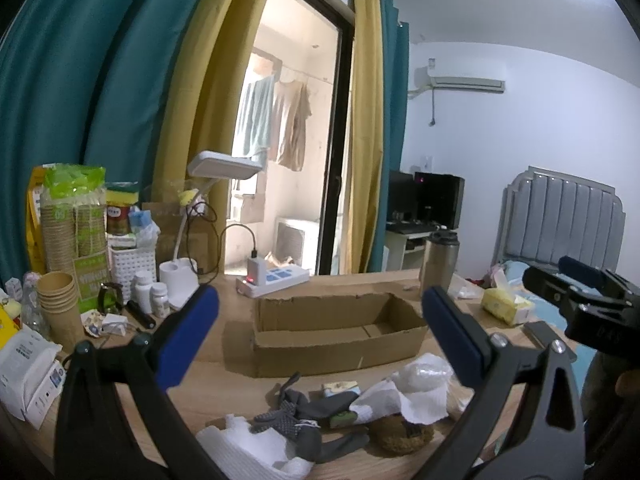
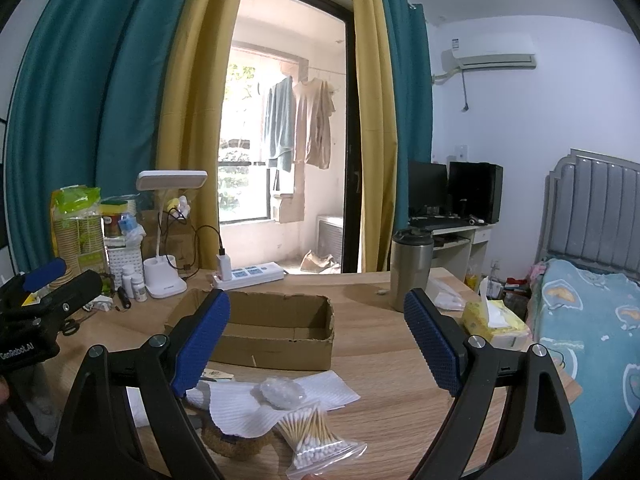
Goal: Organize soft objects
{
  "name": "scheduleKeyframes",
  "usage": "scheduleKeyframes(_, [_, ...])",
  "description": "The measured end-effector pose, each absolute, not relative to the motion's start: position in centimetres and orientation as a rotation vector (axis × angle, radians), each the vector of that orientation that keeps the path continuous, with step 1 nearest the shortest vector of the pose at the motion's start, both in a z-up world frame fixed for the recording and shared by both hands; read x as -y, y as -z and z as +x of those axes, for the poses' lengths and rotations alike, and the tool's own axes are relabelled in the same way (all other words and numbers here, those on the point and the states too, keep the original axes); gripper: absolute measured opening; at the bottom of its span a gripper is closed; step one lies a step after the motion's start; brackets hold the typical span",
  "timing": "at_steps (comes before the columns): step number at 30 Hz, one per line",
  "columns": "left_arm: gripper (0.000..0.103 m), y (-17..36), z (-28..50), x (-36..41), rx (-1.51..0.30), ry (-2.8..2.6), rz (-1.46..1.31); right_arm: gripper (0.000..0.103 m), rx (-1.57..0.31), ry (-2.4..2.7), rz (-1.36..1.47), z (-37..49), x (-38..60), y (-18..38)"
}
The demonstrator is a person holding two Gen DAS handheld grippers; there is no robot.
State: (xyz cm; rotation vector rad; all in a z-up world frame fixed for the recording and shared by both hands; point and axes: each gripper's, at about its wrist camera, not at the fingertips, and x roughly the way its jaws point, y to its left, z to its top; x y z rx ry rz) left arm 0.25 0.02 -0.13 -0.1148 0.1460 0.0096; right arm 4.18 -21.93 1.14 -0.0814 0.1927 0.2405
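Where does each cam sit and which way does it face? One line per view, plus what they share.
Left wrist: on the left gripper, facing across the desk toward the balcony door; own blue fingers wide open, right gripper at the right edge.
Right wrist: on the right gripper, same heading, further right; own fingers open, left gripper at the left edge.
Shared: cardboard box, white cloth, steel tumbler, power strip.
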Motion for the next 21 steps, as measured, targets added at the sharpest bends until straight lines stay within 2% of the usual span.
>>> scheduleKeyframes(21, [0.102,0.25,0.21,0.06,-0.149,-0.020,-0.121,0.091,-0.198,-0.249,-0.080,3.45,21.37,-1.05])
